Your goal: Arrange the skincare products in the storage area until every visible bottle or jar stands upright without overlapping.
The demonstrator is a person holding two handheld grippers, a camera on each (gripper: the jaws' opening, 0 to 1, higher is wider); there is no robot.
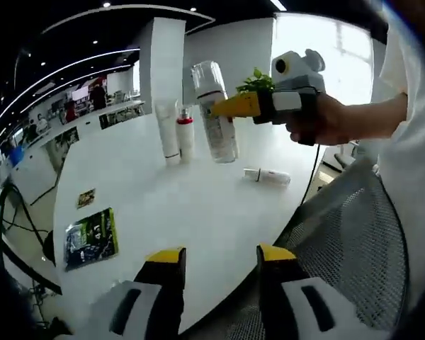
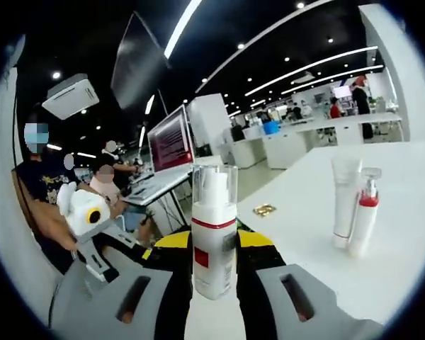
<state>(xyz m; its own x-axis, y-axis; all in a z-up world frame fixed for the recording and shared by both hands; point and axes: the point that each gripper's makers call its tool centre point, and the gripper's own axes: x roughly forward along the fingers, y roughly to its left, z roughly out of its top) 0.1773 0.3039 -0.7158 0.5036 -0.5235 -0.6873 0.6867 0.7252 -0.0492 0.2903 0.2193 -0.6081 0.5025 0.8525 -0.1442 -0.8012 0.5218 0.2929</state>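
Foam bottle (image 2: 214, 241) | upright, cap up | clenched in right claw (image 2: 214, 244) | left claw (image 1: 219, 256) released

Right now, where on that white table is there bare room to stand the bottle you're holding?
Bare tabletop lies between the upright tube and pump bottle and the green leaflet. It is tighter around the lying tube. The right gripper holds the foam bottle.

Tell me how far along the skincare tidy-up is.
Done: the white tube and red-collared pump bottle stand upright side by side. In hand: the right tool holds the foam bottle above the table. Left: setting it down, then standing up the small bottle lying flat.
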